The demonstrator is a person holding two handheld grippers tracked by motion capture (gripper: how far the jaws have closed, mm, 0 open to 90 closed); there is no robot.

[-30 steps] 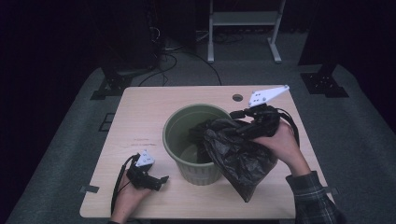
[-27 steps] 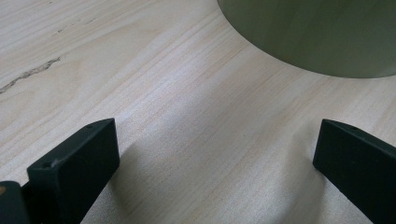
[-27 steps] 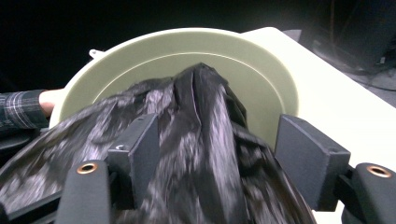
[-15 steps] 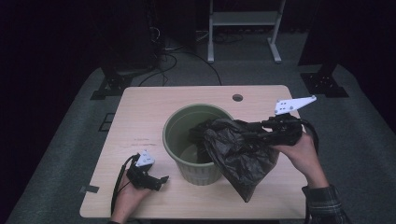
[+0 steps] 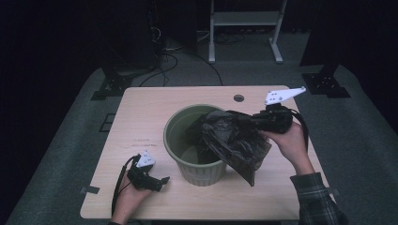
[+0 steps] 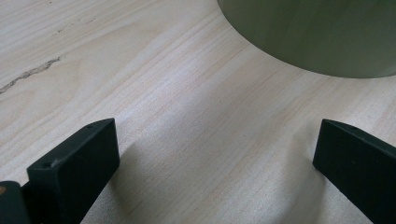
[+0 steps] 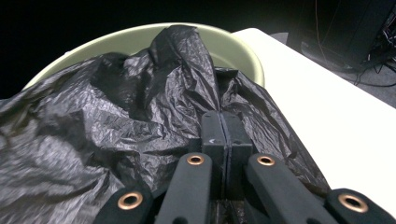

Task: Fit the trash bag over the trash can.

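A pale green round bin (image 5: pixel 197 168) stands mid-table, with a crumpled black plastic bag (image 5: pixel 230 140) draped over its right rim and hanging down outside. My right gripper (image 5: pixel 237 116) reaches in from the right at the bag's upper edge. Its jaws have just been closing, and in the right gripper view they (image 7: pixel 225 122) are pressed together with a fold of the bag (image 7: pixel 116 107) pinched at their tips, in front of the bin's rim (image 7: pixel 233 42). My left gripper (image 5: pixel 162 180) rests open on the table to the bin's left. Bare wood lies between its jaws (image 6: pixel 217 154), and the bin's wall (image 6: pixel 317 32) is just ahead.
The light wooden table (image 5: pixel 141 112) has a small round cable hole (image 5: pixel 238 98) near its far edge. Dark floor, cables and a white stand's legs (image 5: pixel 244 28) lie beyond the table. Open tabletop lies left of and behind the bin.
My right hand swung out to the right, then came back a little toward the bin and lower, still at the bag's edge. The left hand has stayed put.
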